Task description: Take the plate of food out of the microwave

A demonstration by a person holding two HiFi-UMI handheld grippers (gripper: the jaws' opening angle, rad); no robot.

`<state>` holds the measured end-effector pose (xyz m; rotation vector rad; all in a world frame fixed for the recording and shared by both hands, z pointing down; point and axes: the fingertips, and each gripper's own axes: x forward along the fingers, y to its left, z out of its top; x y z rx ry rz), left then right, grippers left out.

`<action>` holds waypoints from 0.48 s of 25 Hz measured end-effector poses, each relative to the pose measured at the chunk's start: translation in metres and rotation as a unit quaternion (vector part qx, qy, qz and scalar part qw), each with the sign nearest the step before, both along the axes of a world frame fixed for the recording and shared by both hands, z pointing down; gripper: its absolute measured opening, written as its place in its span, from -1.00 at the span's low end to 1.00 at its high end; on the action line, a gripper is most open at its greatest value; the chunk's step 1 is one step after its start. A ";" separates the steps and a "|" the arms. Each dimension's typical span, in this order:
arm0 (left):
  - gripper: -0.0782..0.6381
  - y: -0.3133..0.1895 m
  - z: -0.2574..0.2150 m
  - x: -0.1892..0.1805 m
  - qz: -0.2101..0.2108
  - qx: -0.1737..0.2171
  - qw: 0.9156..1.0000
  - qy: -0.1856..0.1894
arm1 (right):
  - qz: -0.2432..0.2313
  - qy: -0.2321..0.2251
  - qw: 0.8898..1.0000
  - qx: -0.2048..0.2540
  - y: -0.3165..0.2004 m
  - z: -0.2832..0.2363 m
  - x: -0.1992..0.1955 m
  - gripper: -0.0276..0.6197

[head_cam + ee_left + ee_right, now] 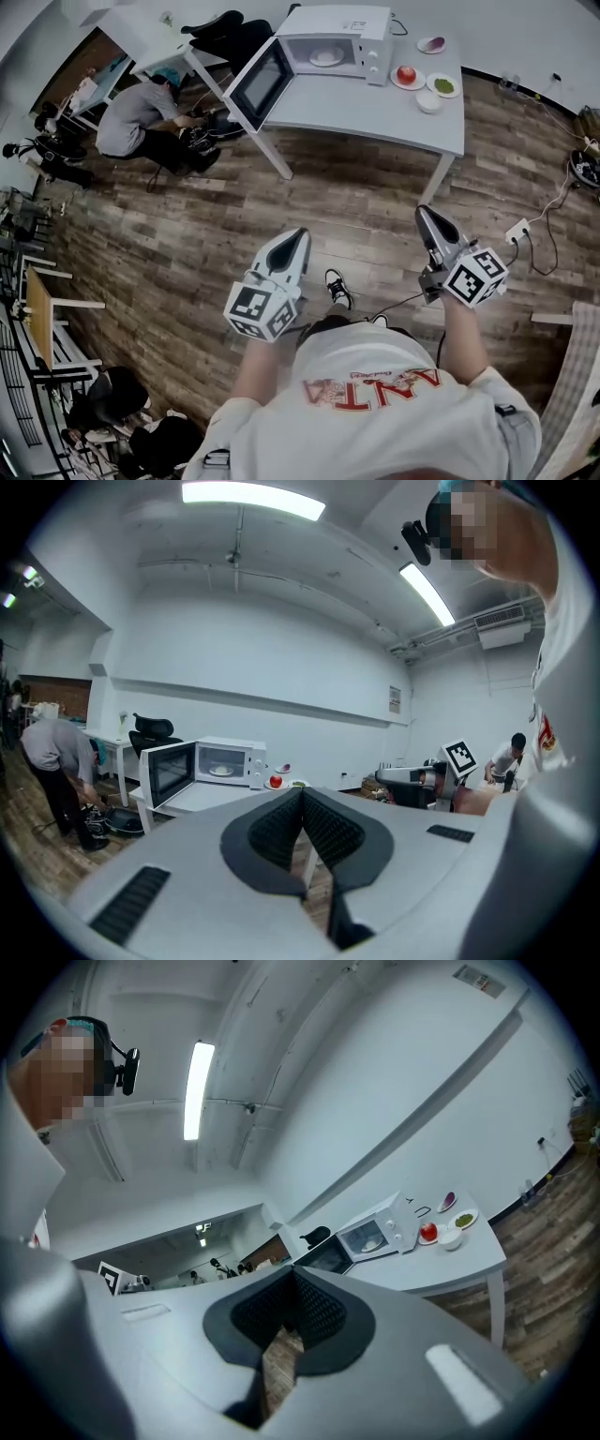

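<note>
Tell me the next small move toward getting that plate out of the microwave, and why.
Probably walk up to the table. The microwave has its door open and the plate of food sits inside, but the left tongs and right tongs, both shut and empty, are well back from it across the wood floor.

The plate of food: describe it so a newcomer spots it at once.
Find the white table by the far wall, then the white microwave on it, door swung open. The plate of food sits inside it; the other dishes all stand outside on the tabletop.
</note>
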<state>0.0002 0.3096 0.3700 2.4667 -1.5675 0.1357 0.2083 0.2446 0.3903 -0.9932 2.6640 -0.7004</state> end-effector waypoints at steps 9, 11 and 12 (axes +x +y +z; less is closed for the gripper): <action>-0.76 -0.105 0.009 -0.032 0.029 0.000 0.999 0.023 | 0.027 0.038 0.999 -0.001 -0.087 -0.008 -0.029 -0.91; -0.76 -0.127 0.006 -0.048 0.030 0.002 0.999 0.023 | 0.028 0.041 0.999 0.002 -0.108 -0.013 -0.046 -0.91; -0.76 -0.137 0.006 -0.058 0.030 0.003 0.999 0.024 | 0.027 0.043 0.999 0.003 -0.118 -0.015 -0.056 -0.91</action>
